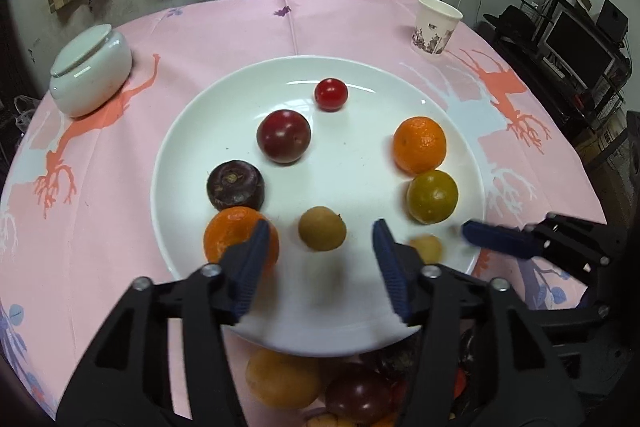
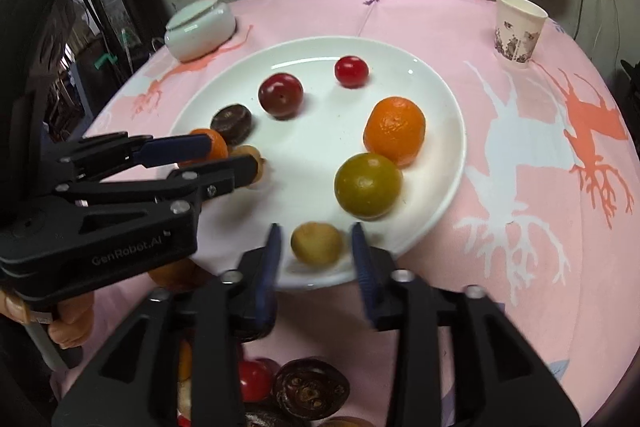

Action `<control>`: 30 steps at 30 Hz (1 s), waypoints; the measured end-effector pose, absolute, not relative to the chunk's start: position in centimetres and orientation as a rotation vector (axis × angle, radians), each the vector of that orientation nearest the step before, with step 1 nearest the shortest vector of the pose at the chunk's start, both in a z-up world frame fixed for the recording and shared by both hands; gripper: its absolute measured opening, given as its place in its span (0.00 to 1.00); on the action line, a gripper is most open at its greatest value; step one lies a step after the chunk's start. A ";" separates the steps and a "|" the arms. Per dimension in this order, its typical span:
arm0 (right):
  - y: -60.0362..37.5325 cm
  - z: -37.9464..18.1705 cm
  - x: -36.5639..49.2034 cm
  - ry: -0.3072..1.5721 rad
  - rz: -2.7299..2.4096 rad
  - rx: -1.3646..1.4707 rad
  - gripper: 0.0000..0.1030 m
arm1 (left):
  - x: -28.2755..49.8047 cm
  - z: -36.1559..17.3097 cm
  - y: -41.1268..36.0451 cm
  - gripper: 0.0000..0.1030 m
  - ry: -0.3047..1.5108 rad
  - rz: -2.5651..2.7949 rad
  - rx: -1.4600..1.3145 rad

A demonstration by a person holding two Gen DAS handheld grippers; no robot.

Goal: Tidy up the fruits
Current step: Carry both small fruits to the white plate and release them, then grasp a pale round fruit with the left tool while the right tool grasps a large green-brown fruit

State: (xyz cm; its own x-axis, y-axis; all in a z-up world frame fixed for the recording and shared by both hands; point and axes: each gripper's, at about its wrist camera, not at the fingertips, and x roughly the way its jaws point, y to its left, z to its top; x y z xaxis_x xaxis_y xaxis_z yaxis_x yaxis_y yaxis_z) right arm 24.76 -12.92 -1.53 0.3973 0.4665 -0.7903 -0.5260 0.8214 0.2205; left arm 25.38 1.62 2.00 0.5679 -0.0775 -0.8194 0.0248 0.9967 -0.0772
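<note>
We hold both grippers apart: left gripper point(image 1: 320, 251) brackets one small brown fruit point(image 1: 322, 228), right gripper point(image 2: 316, 247) the other brown fruit point(image 2: 316, 243), at the plate's point(image 1: 360, 331) near edge.

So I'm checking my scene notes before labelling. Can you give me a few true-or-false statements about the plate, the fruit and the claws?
1. The plate holds two orange fruits. True.
2. The paper cup lies on its side. False: it stands upright on the pink cloth.
3. The right claw is open, with a small tan fruit between its fingers. True.
4. The white jar has no lid. False: its lid is on.
5. The red cherry tomato touches the green fruit. False: they lie well apart; the green fruit sits by an orange one.
6. The left claw is open. True.
</note>
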 end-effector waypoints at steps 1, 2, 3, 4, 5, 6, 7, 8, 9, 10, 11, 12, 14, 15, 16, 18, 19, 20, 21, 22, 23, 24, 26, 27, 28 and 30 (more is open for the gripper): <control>-13.1 -1.2 24.6 0.970 0.627 -0.062 0.53 | 25.0 2.2 1.7 0.56 0.960 -0.050 -0.052; -13.4 -0.8 24.4 0.964 0.626 -0.057 0.53 | 24.7 2.5 1.8 0.56 0.957 -0.046 -0.054; -13.7 -0.5 24.1 0.960 0.627 -0.048 0.53 | 24.1 2.7 2.0 0.56 0.955 -0.048 -0.066; -14.1 -0.3 23.8 0.955 0.627 -0.039 0.53 | 23.7 2.9 2.1 0.57 0.954 -0.051 -0.075; -14.4 0.0 23.5 0.951 0.622 -0.031 0.54 | 23.0 3.2 2.4 0.60 0.951 -0.049 -0.082; -14.8 0.2 23.2 0.948 0.615 -0.024 0.58 | 22.4 3.4 2.5 0.62 0.944 -0.042 -0.082; -15.2 0.4 22.7 0.943 0.608 -0.016 0.58 | 21.7 3.7 2.6 0.65 0.934 -0.034 -0.079; -15.7 0.6 22.2 0.943 0.605 -0.013 0.58 | 21.0 4.0 2.7 0.67 0.923 -0.029 -0.072; -16.1 0.9 21.6 0.940 0.605 -0.014 0.58 | 20.1 4.2 2.7 0.68 0.912 -0.029 -0.064; -16.5 1.0 21.1 0.936 0.602 -0.014 0.58 | 19.3 4.4 2.8 0.69 0.905 -0.029 -0.058; -17.0 1.1 20.5 0.933 0.596 -0.015 0.59 | 18.6 4.4 2.8 0.72 0.903 -0.026 -0.055; -17.5 1.2 19.9 0.936 0.591 -0.014 0.59 | 17.8 4.5 2.9 0.73 0.904 -0.023 -0.054; -18.5 1.1 18.8 0.942 0.586 0.004 0.59 | 16.3 4.3 3.0 0.74 0.901 -0.014 -0.054; -19.0 1.1 18.3 0.940 0.585 0.018 0.59 | 15.7 4.2 3.1 0.74 0.899 -0.012 -0.052; -19.6 0.9 17.7 0.939 0.581 0.032 0.59 | 15.0 4.0 3.0 0.74 0.895 -0.008 -0.047; -20.6 0.3 16.6 0.948 0.565 0.055 0.59 | 13.5 3.5 2.8 0.74 0.888 0.001 -0.036; -20.9 0.1 16.3 0.954 0.559 0.061 0.59 | 12.9 3.1 2.8 0.74 0.892 0.001 -0.034; -21.1 -0.2 15.7 0.960 0.554 0.064 0.59 | 12.4 2.8 2.6 0.74 0.900 -0.002 -0.034; -21.3 -0.3 15.2 0.960 0.552 0.064 0.59 | 11.9 2.3 2.5 0.74 0.909 -0.004 -0.033; -21.4 -0.4 14.8 0.958 0.550 0.063 0.59 | 11.5 2.0 2.5 0.74 0.917 -0.002 -0.030; -21.5 -0.5 14.4 0.955 0.547 0.061 0.59 | 11.0 1.6 2.5 0.74 0.922 0.006 -0.025; -21.6 -0.5 14.1 0.953 0.547 0.059 0.59 | 10.7 1.3 2.5 0.74 0.924 0.012 -0.026; -21.7 -0.8 13.5 0.953 0.553 0.059 0.59 | 10.2 0.9 2.7 0.75 0.932 0.019 -0.038; -21.7 -1.1 13.3 0.954 0.560 0.064 0.59 | 10.0 0.7 2.8 0.75 0.936 0.022 -0.047; -21.8 -1.4 13.3 0.953 0.570 0.075 0.59 | 9.7 0.4 3.0 0.76 0.940 0.024 -0.055; -22.2 -2.1 13.5 0.959 0.594 0.111 0.59 | 9.4 0.0 3.1 0.77 0.945 0.030 -0.060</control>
State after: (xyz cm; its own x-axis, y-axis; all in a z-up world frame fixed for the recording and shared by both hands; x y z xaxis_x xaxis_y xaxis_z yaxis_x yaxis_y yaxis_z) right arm 13.49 -22.19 -2.15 0.4292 0.5220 -0.7370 -0.4268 0.8364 0.3439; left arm 9.39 3.06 0.01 0.5853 -0.0006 -0.8108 -0.0520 0.9979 -0.0383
